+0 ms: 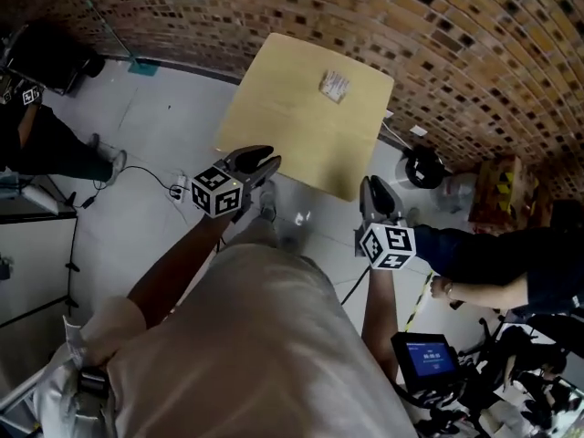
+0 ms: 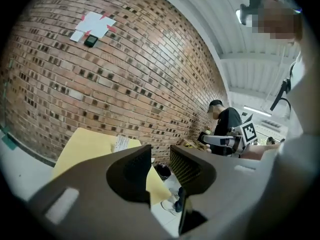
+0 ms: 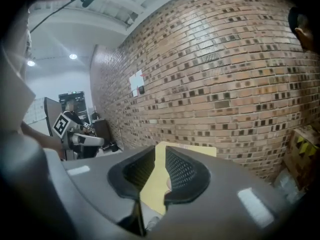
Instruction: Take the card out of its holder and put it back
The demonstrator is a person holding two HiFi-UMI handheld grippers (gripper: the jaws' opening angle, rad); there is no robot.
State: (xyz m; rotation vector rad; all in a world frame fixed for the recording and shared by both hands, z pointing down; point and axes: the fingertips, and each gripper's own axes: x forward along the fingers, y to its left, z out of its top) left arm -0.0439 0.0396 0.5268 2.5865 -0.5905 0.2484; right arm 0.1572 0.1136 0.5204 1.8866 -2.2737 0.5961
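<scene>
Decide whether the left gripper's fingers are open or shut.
Open. The left gripper shows its fingers apart with nothing held; the far yellow table shows through the gap.

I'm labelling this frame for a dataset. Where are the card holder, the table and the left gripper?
card holder [image 1: 334, 84]: head view, middle of the small pale packet.
table [image 1: 283, 126]: head view, bare part of its yellow top.
left gripper [image 1: 274, 156]: head view, the gap between its two fingertips.
</scene>
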